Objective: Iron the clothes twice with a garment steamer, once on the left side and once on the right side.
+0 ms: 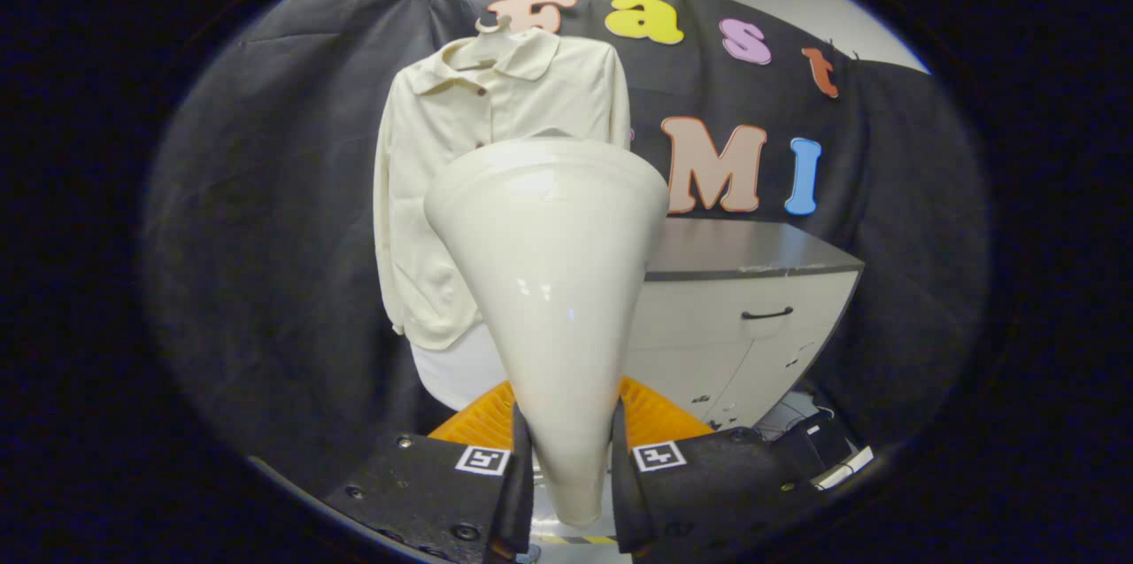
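Steamer head (549, 281) blocks the cream shirt's (443, 192) lower right front and right sleeve. Its narrow end sits pinched between gripper (571, 467) fingers. Cabinet's (752, 316) left part hidden behind it; orange item (659, 418) below mostly covered.

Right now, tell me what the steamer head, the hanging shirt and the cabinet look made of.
Steamer head, clamped between the gripper fingers: glossy moulded plastic, judging by the sharp light reflections on its smooth cone.
Shirt beyond it: soft matte woven cloth, probably cotton or a blend; it creases and drapes.
Cabinet: likely laminated board, pale flat fronts under a dark matte top.
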Demonstrator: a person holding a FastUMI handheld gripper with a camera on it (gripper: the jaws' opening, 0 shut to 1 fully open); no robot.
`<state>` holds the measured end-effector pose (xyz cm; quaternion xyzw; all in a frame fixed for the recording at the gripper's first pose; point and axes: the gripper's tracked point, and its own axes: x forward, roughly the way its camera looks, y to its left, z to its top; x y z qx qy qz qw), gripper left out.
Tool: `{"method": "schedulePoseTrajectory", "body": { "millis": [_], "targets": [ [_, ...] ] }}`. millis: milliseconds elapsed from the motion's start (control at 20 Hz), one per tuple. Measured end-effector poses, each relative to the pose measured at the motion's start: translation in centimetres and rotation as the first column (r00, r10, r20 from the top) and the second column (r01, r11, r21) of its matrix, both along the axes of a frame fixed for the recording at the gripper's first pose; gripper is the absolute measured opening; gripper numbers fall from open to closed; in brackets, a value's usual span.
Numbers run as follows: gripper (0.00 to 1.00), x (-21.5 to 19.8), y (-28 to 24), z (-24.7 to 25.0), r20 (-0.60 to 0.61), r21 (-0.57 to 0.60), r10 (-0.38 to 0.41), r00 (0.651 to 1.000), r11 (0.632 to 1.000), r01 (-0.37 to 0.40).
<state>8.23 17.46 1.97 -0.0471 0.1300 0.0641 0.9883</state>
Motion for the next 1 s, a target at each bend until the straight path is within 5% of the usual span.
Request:
{"method": "schedulePoseTrajectory", "body": {
  "millis": [500,1000],
  "targets": [
    [0.36,-6.1,-2.2,12.2,0.312,0.085,0.039,0.949,0.994,-0.069],
    [0.36,-9.0,-2.9,8.2,0.268,0.100,0.040,0.963,0.993,-0.069]
  ]
}}
